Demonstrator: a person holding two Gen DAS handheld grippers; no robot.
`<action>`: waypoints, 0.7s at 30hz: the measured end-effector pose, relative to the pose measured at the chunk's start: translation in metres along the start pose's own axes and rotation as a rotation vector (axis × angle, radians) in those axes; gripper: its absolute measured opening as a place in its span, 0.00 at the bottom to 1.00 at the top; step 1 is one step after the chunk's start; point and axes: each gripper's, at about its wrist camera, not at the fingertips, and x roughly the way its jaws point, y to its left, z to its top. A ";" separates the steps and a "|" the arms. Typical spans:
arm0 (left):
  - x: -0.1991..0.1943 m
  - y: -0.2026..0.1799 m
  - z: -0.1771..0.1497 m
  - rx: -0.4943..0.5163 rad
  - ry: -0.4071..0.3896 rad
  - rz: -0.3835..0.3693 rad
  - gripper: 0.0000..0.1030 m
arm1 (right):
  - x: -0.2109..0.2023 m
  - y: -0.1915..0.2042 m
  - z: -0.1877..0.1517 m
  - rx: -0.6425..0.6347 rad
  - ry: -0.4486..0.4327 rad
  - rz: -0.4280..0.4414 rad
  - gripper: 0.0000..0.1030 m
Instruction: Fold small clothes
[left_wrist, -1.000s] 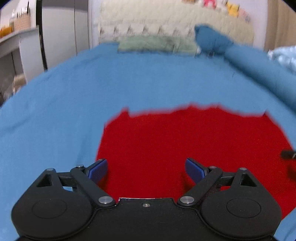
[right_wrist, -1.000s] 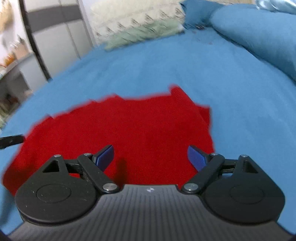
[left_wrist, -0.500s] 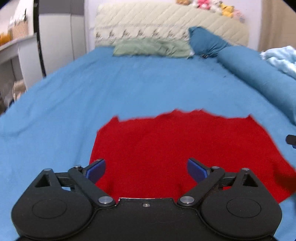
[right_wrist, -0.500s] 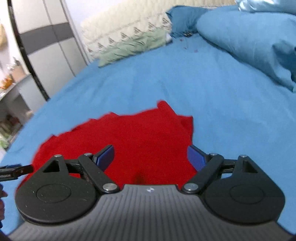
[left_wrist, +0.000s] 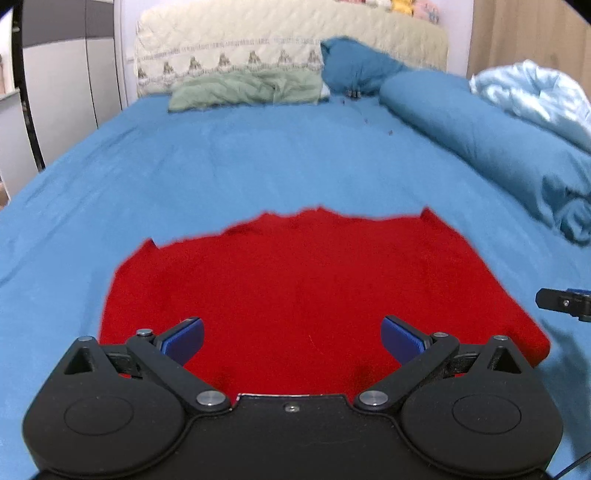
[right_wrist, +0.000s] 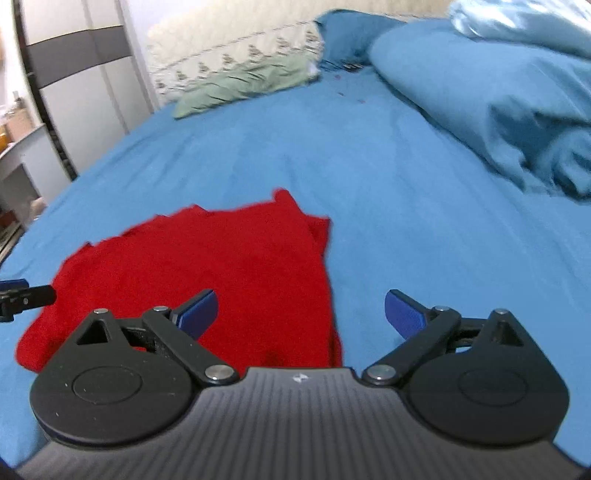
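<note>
A red garment (left_wrist: 303, 280) lies flat on the blue bed sheet (left_wrist: 258, 166); it also shows in the right wrist view (right_wrist: 207, 266). My left gripper (left_wrist: 291, 338) is open and empty, above the garment's near edge. My right gripper (right_wrist: 301, 314) is open and empty, above the garment's right edge, its right finger over the sheet. The tip of the right gripper shows at the right edge of the left wrist view (left_wrist: 563, 301), and the left gripper's tip shows at the left edge of the right wrist view (right_wrist: 22, 295).
A rolled blue duvet (left_wrist: 491, 147) and a pale blue quilt (left_wrist: 535, 92) lie along the right side. A green cloth (left_wrist: 247, 88) and a blue pillow (left_wrist: 354, 62) sit against the cream headboard (left_wrist: 258, 44). A wardrobe (right_wrist: 81, 74) stands at the left.
Both grippers have pulled back and risen from the garment, so it looks smaller and more of the bed shows. The right gripper has shifted right, past the garment's edge.
</note>
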 end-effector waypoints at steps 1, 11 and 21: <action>0.005 -0.002 -0.003 -0.009 0.020 -0.003 1.00 | 0.004 -0.003 -0.008 0.018 0.012 -0.012 1.00; 0.026 -0.003 -0.019 0.024 0.061 0.000 1.00 | 0.037 0.000 -0.061 0.009 -0.016 -0.043 0.90; 0.054 0.000 -0.017 0.001 0.085 0.040 1.00 | 0.042 0.021 -0.070 -0.121 -0.046 -0.031 0.46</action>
